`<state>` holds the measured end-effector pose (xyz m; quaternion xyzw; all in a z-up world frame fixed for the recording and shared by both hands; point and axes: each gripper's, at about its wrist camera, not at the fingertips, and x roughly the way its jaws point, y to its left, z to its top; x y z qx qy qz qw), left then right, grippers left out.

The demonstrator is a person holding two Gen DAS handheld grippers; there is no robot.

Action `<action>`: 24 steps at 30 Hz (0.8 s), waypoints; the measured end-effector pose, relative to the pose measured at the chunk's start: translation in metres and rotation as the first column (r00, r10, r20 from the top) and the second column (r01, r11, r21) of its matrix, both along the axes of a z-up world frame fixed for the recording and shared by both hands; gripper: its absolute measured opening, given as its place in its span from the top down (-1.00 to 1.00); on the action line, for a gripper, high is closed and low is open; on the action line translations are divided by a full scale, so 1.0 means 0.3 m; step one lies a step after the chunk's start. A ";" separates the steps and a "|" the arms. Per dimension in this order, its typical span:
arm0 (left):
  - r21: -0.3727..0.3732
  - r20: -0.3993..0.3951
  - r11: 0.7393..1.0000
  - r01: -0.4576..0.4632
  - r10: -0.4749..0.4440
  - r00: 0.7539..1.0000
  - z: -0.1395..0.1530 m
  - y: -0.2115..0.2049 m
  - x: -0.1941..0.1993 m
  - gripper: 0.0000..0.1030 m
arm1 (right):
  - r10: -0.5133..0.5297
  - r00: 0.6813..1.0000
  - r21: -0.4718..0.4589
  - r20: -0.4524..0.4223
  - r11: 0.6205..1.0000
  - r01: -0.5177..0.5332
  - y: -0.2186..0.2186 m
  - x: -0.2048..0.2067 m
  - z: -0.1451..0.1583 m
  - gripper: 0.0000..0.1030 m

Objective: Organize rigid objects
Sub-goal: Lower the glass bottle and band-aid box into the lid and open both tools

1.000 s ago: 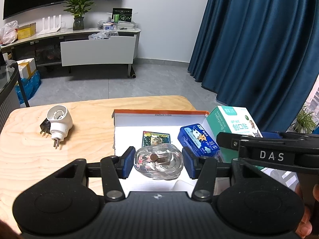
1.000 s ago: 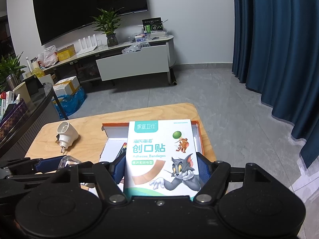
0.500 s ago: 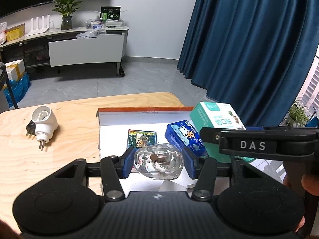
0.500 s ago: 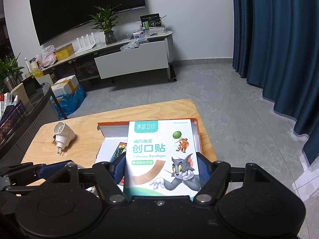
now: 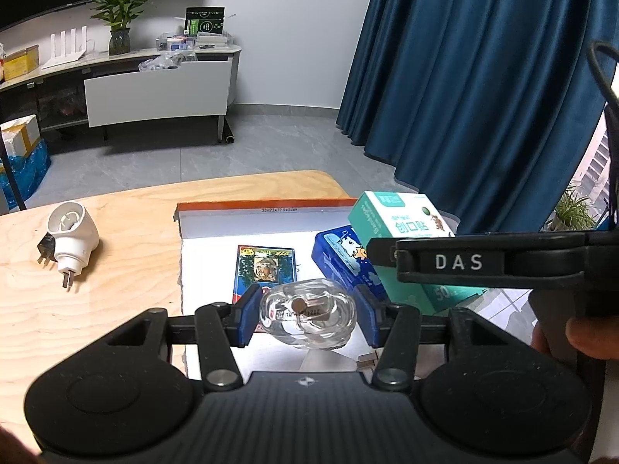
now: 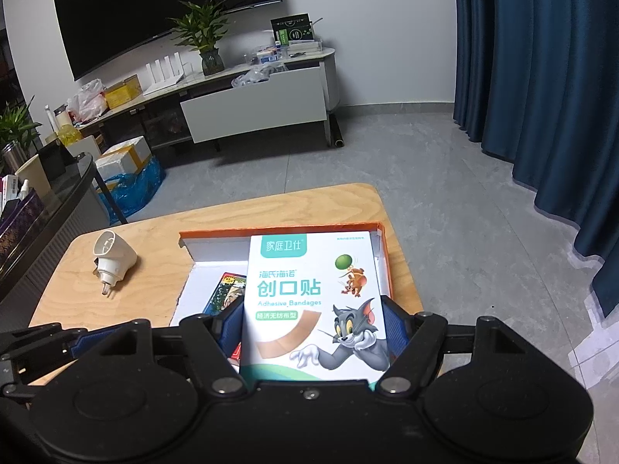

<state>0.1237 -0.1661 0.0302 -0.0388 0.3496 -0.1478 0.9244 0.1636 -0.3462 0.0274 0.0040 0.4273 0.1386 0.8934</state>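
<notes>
Clear glass, in the form of a small perfume bottle [image 5: 307, 317], is clamped between the blue pads of the left gripper [image 5: 307, 319] and is held above the white floor of an open orange-edged box [image 5: 255, 205]. Printing on the bottle is too small to be read. A tiger-print card pack [image 5: 265, 266] and a blue tin [image 5: 340, 257] lie inside the box; the near end of the pack is hidden behind the bottle and the left pad, and the tin's right side is covered by the bandage carton [image 6: 315, 301].

That carton of adhesive bandages is gripped at its sides by the right gripper [image 6: 313, 338] and is held over the right part of the box, face up toward the camera. Its lower edge is cut off by the gripper body, and most of the box interior is concealed behind it in the right wrist view. Whether the carton touches the box floor cannot be determined.

A white plug adapter [image 5: 71, 237] lies on the wooden surface [image 5: 96, 309], well apart from the box to its left. A fingertip [image 5: 588, 338] is visible at the right frame edge.
</notes>
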 end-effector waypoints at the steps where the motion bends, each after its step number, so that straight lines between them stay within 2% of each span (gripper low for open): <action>1: 0.000 -0.001 1.000 0.000 0.000 1.000 -0.002 0.000 0.001 -0.01 | 0.001 1.000 0.000 -0.002 1.000 -0.001 0.001 0.004 -0.003 -0.64; 15: 0.004 -0.005 0.999 0.035 -0.035 0.999 -0.016 -0.029 0.029 -0.01 | -0.004 1.000 0.005 -0.020 1.000 0.004 -0.008 0.043 -0.018 -0.65; 17: -0.019 -0.004 0.998 0.058 -0.058 0.998 -0.020 -0.034 0.034 -0.03 | -0.008 1.000 0.005 -0.023 1.000 0.008 -0.008 0.045 -0.020 -0.65; 19: -0.051 -0.003 0.995 0.088 -0.088 0.996 -0.023 -0.032 0.038 -0.33 | -0.014 0.999 0.002 -0.030 1.000 0.014 -0.004 0.050 -0.022 -0.69; 24: -0.059 -0.001 0.997 0.057 -0.057 0.998 -0.025 0.010 0.030 -0.43 | -0.021 1.000 0.004 -0.016 1.000 0.021 -0.008 0.030 -0.003 -0.71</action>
